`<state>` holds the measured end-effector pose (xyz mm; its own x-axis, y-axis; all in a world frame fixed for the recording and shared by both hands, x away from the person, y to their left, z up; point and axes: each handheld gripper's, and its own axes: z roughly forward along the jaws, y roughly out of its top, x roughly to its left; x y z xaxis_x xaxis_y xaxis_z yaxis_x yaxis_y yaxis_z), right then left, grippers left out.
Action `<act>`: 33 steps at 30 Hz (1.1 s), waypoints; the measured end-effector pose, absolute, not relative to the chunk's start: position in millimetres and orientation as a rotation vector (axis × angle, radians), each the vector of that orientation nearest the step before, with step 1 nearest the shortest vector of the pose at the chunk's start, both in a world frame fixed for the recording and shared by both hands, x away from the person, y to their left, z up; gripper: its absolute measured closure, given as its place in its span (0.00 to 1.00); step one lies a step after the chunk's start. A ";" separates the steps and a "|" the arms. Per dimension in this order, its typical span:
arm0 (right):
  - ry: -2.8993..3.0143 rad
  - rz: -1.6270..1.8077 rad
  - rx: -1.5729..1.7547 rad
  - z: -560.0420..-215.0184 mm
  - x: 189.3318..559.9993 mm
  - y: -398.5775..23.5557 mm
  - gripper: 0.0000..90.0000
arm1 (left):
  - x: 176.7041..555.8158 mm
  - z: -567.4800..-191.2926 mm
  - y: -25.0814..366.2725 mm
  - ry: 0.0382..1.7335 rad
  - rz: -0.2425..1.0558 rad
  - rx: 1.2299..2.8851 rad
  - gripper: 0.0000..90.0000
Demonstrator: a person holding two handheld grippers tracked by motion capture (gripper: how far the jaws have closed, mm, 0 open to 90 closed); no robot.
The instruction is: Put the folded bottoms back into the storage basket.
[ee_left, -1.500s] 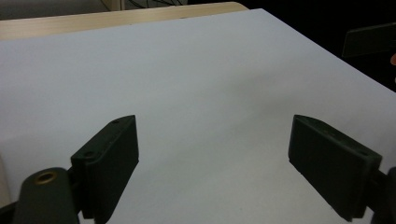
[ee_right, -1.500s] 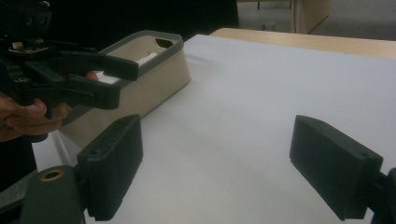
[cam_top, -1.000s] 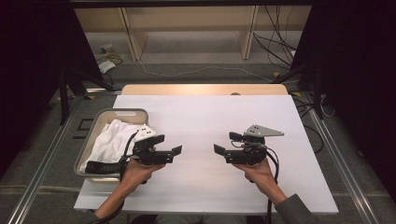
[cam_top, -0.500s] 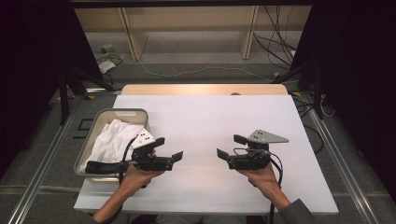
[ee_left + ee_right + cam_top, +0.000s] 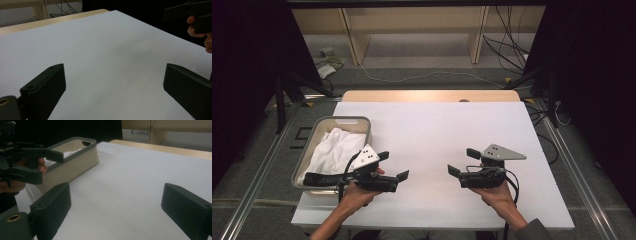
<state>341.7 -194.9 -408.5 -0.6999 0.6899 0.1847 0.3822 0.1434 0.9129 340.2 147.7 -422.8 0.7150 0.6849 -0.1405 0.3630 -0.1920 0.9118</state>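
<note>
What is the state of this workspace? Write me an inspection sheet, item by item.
Surface: white table, bare at centre, wooden strip along its far edge.
Job's things: beige bin at table's left, white cloth inside.
Clutter: nothing seen.
Grippers: left gripper and right gripper both open, empty, jaws facing each other.
Cables: one trails from each gripper; more lie on the floor beyond.
Surroundings: black curtains at the sides, wooden frame behind.

I see a smooth, matt white counter (image 5: 432,145) with a pale wood strip along its far edge. My tongs (image 5: 112,87) look matt black plastic. The bin (image 5: 312,145) is dull beige plastic, holding soft white cloth (image 5: 334,147).
</note>
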 end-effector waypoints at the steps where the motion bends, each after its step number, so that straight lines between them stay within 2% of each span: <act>1: 2.144 1.578 1.039 -408.8 340.7 -195.5 0.11 | 339.1 -423.1 147.8 0.823 0.365 1.805 0.04; 21: 2.110 1.524 1.065 -423.8 318.9 -214.9 0.11 | 321.2 -430.6 160.8 0.790 0.378 1.810 0.04; 33: 2.049 1.516 1.109 -420.8 304.2 -234.6 0.11 | 315.4 -436.3 174.8 0.843 0.369 1.804 0.03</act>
